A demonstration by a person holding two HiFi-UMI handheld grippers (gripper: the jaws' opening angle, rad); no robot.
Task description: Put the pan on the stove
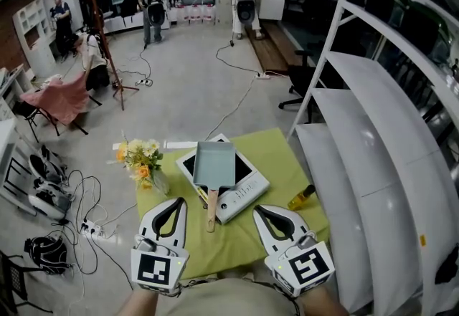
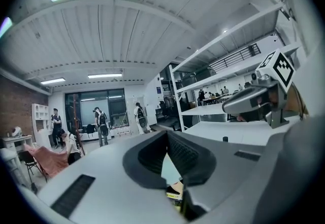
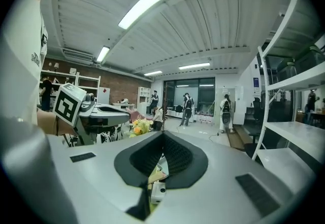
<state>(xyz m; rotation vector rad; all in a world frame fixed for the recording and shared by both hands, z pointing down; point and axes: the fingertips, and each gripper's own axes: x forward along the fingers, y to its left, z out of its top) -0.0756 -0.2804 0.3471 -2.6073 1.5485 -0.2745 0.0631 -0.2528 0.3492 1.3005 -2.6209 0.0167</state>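
A rectangular pale blue pan (image 1: 214,164) lies on the white stove (image 1: 247,195), its wooden handle (image 1: 212,211) reaching over the stove's front edge toward me. The stove stands on a table under a green cloth (image 1: 287,157). My left gripper (image 1: 175,201) hovers above the cloth at the front left, jaws together and empty, its tip just left of the handle's end. My right gripper (image 1: 259,211) hangs level with it to the right of the handle, also shut and empty. In each gripper view the jaws (image 2: 166,136) (image 3: 162,134) meet at the tip.
A vase of yellow flowers (image 1: 143,158) stands at the table's left edge. A small yellow bottle (image 1: 301,198) lies right of the stove. White shelving (image 1: 373,164) runs along the right side. Cables and gear (image 1: 50,196) lie on the floor at left.
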